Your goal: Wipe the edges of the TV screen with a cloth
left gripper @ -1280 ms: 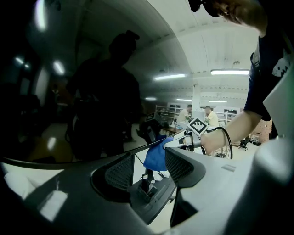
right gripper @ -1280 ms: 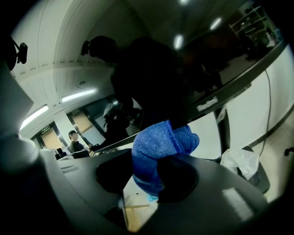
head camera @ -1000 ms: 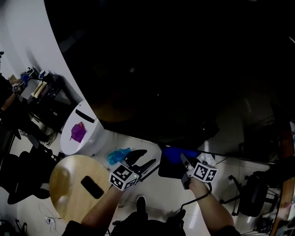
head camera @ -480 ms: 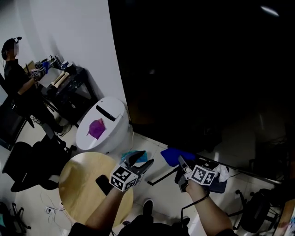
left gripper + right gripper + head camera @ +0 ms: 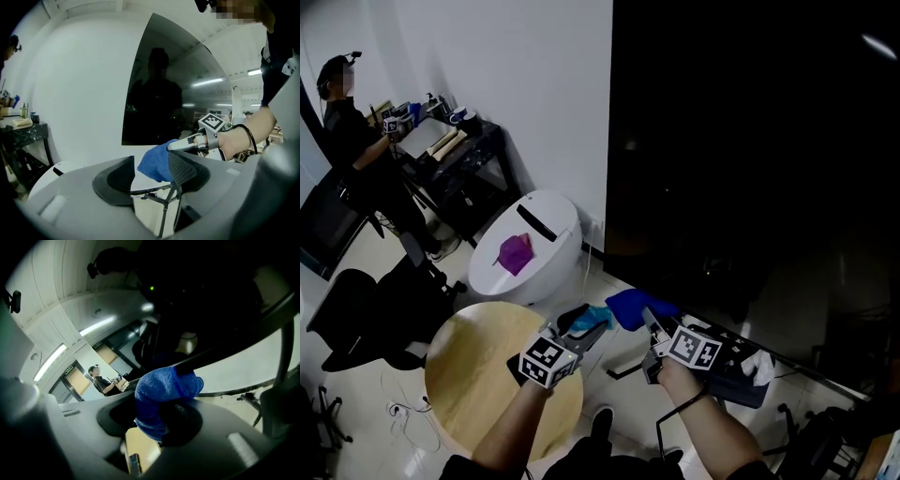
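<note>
- Head view showed the TV screen (image 5: 750, 141) as a large dark panel rising ahead of and above both tools. Nothing touched it, so I judged that wiping had not begun.
- Right gripper (image 5: 649, 323) had its jaws clamped on the blue cloth (image 5: 633, 307), with the screen's lower edge just beyond its tips.
- Left gripper (image 5: 584, 328) sat just beside the right one, its 2 jaws apart with nothing between them.
- Cloth bunched out past the right jaw tips, ready to press on; every edge remained to wipe.
</note>
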`<state>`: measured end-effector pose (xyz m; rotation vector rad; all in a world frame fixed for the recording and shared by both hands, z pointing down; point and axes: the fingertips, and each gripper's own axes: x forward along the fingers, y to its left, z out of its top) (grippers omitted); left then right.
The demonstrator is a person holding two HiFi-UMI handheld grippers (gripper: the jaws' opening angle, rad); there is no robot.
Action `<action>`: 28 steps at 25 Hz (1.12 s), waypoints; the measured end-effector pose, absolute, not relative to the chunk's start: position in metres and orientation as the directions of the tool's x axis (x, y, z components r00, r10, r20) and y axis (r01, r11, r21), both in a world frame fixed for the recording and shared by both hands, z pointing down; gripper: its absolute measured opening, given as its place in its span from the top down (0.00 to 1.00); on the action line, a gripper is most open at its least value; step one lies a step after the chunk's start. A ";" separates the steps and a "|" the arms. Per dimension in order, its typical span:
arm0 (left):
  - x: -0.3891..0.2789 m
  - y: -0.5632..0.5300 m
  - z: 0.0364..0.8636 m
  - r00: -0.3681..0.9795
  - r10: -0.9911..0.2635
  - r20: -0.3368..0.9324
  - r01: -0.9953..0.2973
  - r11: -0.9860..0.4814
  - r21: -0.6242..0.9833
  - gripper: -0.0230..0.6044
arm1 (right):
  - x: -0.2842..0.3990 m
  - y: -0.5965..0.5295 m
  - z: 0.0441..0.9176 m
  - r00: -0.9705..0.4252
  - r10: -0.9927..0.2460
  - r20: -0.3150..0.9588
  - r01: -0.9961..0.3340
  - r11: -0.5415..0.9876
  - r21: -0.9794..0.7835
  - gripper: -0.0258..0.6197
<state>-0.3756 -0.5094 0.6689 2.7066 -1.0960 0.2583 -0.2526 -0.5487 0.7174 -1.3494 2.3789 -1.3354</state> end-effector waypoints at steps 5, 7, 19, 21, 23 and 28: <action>-0.403 -0.515 0.668 0.672 -0.700 0.239 -0.735 -0.669 0.110 0.62 | -0.303 -0.567 0.716 -0.651 -0.695 0.307 -0.626 0.262 -0.734 0.73; -0.413 -0.518 0.667 0.662 -0.711 0.238 -0.744 -0.660 0.098 0.62 | -0.323 -0.574 0.714 -0.668 -0.680 0.302 -0.620 0.283 -0.732 0.73; -0.428 -0.538 0.670 0.609 -0.713 0.348 -0.714 -0.684 -0.153 0.57 | -0.404 -0.592 0.702 -0.763 -0.581 0.282 -0.578 0.419 -0.700 0.73; -0.427 -0.544 0.675 0.576 -0.711 0.403 -0.679 -0.691 -0.247 0.52 | -0.408 -0.585 0.693 -0.773 -0.573 0.272 -0.572 0.443 -0.690 0.73; -0.421 -0.548 0.680 0.552 -0.703 0.449 -0.621 -0.706 -0.342 0.49 | -0.409 -0.577 0.682 -0.781 -0.568 0.259 -0.566 0.470 -0.677 0.73; -0.396 -0.546 0.671 0.561 -0.708 0.430 -0.574 -0.707 -0.414 0.51 | -0.407 -0.556 0.652 -0.806 -0.546 0.228 -0.542 0.527 -0.655 0.73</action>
